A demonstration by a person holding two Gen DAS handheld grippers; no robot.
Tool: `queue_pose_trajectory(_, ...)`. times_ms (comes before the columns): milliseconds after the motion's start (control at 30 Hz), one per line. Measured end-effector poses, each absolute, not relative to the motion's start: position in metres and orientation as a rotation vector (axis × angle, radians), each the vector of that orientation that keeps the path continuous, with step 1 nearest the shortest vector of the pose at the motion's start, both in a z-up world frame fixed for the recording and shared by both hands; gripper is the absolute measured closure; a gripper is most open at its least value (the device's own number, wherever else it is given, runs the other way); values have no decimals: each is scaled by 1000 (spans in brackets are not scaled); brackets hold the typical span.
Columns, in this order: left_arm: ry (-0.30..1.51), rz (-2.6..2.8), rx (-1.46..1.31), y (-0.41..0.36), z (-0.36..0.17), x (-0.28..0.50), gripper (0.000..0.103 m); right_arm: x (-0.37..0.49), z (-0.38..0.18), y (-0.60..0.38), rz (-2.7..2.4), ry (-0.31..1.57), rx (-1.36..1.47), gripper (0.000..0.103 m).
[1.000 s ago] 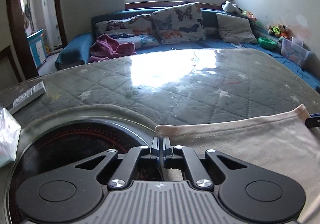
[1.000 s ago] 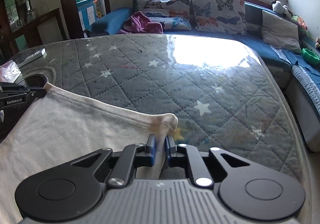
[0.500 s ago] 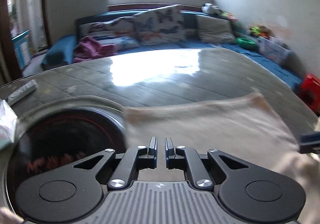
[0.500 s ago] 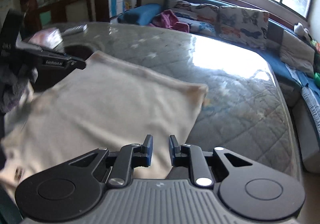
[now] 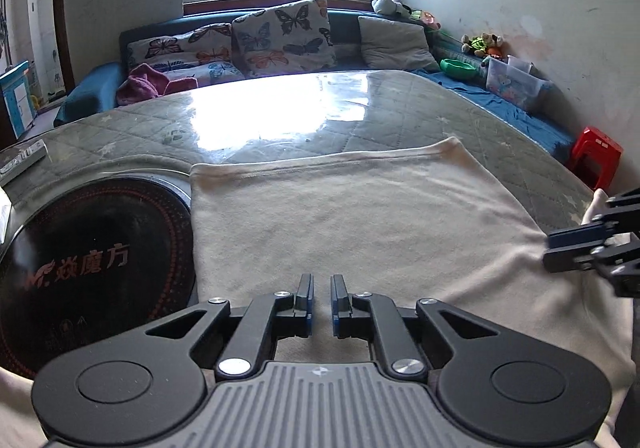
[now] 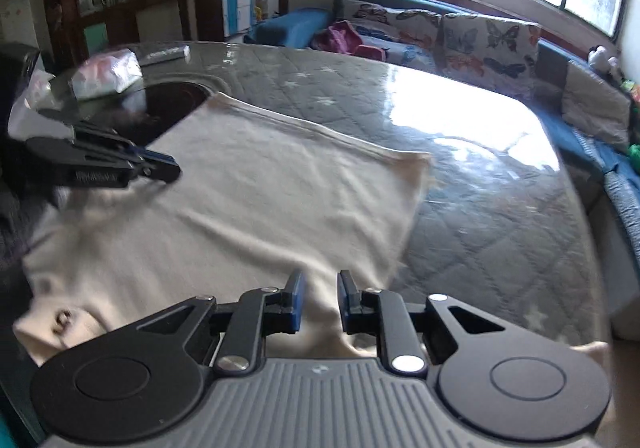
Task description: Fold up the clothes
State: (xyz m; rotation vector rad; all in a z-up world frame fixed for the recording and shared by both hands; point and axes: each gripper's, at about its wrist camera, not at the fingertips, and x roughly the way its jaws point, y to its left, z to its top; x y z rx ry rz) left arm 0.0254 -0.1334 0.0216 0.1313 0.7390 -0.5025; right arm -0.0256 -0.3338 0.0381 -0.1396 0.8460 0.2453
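A cream garment (image 5: 352,219) lies spread flat on the glass-topped quilted table (image 5: 280,115), its hemmed edge at the far side. My left gripper (image 5: 321,298) hovers open over the garment's near part, nothing between its fingers. In the right wrist view the same garment (image 6: 256,199) stretches away to the left, and my right gripper (image 6: 320,294) is open above its near edge, holding nothing. Each gripper shows in the other's view: the right gripper (image 5: 588,248) at the right edge, the left gripper (image 6: 108,167) at the left over the cloth.
A black round cooktop (image 5: 88,260) is set in the table left of the garment. A remote (image 6: 166,53) and a plastic packet (image 6: 106,75) lie at the far left. A sofa with butterfly cushions (image 5: 280,35) runs behind; a red stool (image 5: 596,159) stands at right.
Both grippers let go of the garment's far corners and drew back toward its near side. The cloth now lies flat on the table; both jaws stand apart.
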Motion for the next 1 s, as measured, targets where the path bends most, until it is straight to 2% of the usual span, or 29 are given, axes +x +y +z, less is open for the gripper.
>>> queue_pose_trajectory(200,739,-498,140,-132,22,20,89,-40,39,-343,196,831,-125,85)
queue_pose_trajectory(267,743,-503,136,-134,24,18,83,-51,44,-356,146,818,-103,84)
queue_pose_trajectory(400,730,-532,137,-147,29,7,61,-72,46,-393,4,814,-58,81)
queue_pose_trajectory(533,711,-584,144,-160,37,-8,52,-92,42,-432,-139,815,-2,79)
queue_pose_trajectory(867,687,-700,160,-194,48,-38,49,-118,21,-511,-367,802,163,79)
queue_pose_trajectory(1000,694,-729,175,-207,47,-46,48,-118,20,-526,-402,769,224,66)
